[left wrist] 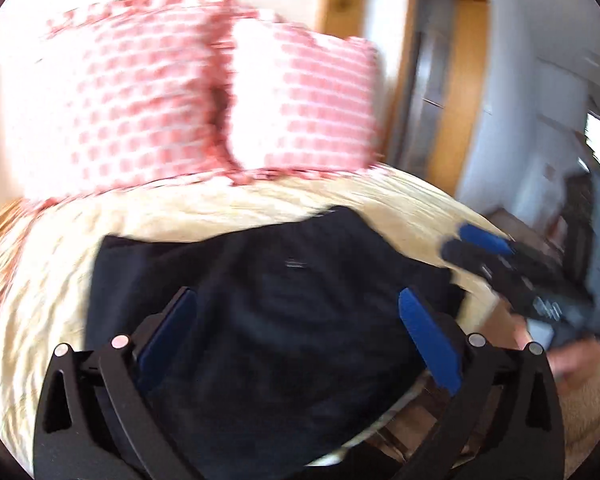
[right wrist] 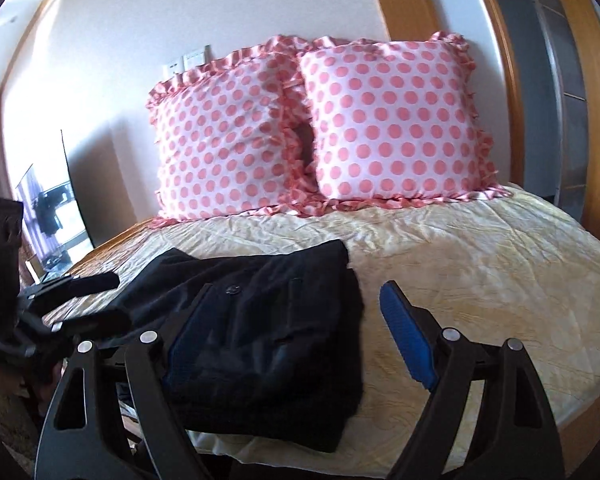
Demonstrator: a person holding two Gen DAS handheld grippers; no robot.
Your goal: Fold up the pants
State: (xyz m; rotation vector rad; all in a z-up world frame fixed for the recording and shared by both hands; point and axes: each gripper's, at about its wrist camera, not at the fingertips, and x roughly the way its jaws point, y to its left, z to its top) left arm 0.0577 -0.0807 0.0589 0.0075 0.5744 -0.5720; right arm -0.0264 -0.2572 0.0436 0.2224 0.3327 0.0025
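On the cream crinkled bedspread (right wrist: pixel 460 264), near its front edge, lies the folded black fabric pants (right wrist: pixel 268 332), with two pink polka-dot ruffled pillows (right wrist: pixel 396 128) propped against the wall behind. Above the pants, the left gripper (left wrist: pixel 296 320) has its blue pads spread wide, gripping nothing. Beside the bundle, the right gripper (right wrist: pixel 296 320) also stands apart and empty.

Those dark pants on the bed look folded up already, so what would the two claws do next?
Probably just draw back. The pants lie in a compact folded stack on the bed, and the left gripper and right gripper both stand open with nothing pinched. At most, one might pat the rumpled left edge flat.
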